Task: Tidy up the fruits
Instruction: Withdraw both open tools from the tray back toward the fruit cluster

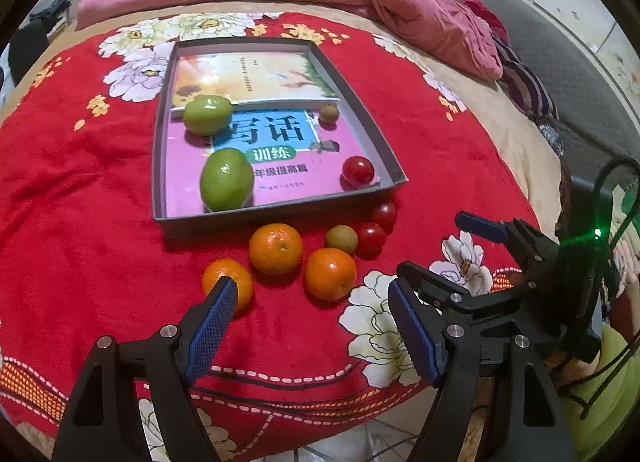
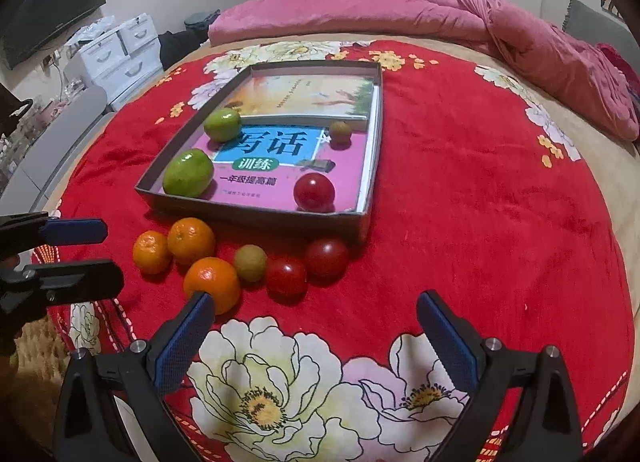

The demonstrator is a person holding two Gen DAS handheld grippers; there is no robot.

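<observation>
The grey tray [image 1: 384, 142] lies on the red flowered blanket [image 1: 440, 134] and already holds some fruits on top of two books: two green fruits [image 1: 226, 179] along its left wall, one small brownish fruit [image 1: 329, 113] near its far right part, and one cherry tomato [image 1: 358, 170] in its near right corner. The sorting seems to be partly done, with each kind getting its own place inside the tray.

Outside the tray, just before its near wall, six fruits wait: three mandarins [image 1: 276, 248], one brownish fruit [image 1: 341, 239] and two cherry tomatoes [image 1: 370, 237]. The tomato further right lies close to the tray's near right corner.

The left gripper [image 1: 312, 304] is spread wide and holds nothing. It hovers before the mandarins, and its left finger hides part of the nearest one. The right gripper [image 2: 316, 318] is also spread and empty, on the near side of the tray, and one mandarin [image 2: 212, 284] sits just beside its left finger.

In my judgement the step in hand is the approach to the next loose fruit. The next move calls for centring the jaws around a single mandarin, without pushing its neighbours, because round fruits roll easily on the soft blanket. Then a gentle grasp, and it goes into a free part of the tray.
</observation>
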